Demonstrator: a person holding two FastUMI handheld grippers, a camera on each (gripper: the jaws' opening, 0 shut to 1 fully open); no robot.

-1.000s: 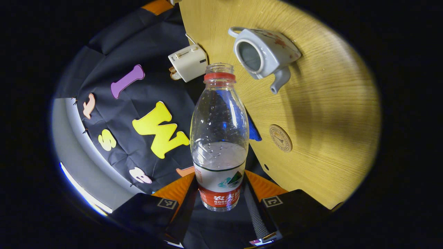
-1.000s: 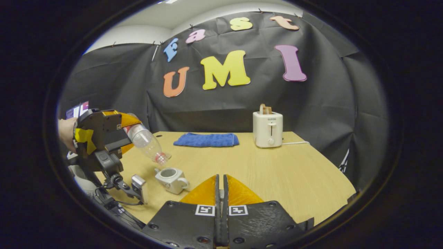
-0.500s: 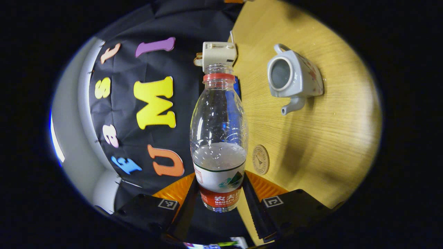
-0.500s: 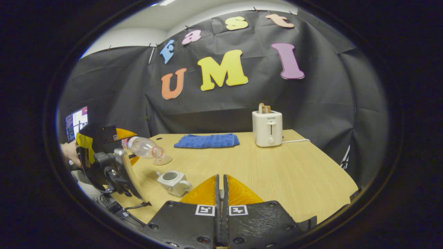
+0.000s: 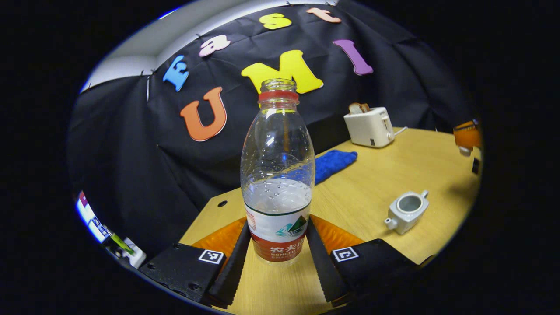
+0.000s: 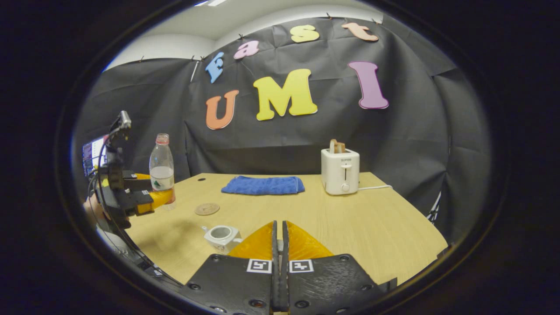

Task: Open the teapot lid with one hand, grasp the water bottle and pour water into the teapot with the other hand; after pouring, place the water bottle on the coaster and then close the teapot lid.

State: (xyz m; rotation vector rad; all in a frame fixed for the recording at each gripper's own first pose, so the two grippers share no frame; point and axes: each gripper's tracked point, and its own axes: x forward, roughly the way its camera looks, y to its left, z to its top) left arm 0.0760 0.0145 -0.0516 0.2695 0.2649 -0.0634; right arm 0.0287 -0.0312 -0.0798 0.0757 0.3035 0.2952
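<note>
At the left end of the pale wooden table (image 6: 332, 218), the left hand-held gripper (image 6: 151, 199) holds the clear plastic water bottle with the red neck ring and red-and-white label (image 6: 161, 168) upright, its long axis vertical, open mouth up. In the left gripper view both fingers press on the label band at the bottle's (image 5: 277, 175) foot, water standing just above the label. I cannot tell whether its base hangs over the table or rests on it.

What the coming move turns on, as I judge it, is the small round wooden coaster (image 6: 207, 209). Seen from the right gripper view, it lies flat on the table just beside the bottle, toward the table's middle and a shade nearer the right camera. The left hand-held gripper is plainly the nearer of the two, and already has the bottle, so a short sideways carry and a straight lowering should seat it, provided the bottle stays vertical.

The small white ceramic teapot (image 6: 221, 235) sits lidless nearer the right hand-held gripper (image 6: 278, 245), its mouth open upward; in the left gripper view the teapot (image 5: 407, 211) lies off to the right of the bottle. The right hand-held gripper's fingers are pressed nearly together with only a thin slit between them; whether the lid is pinched there I cannot tell. A blue folded cloth (image 6: 262, 185) and a white toaster (image 6: 340, 170) stand well apart at the back.
</note>
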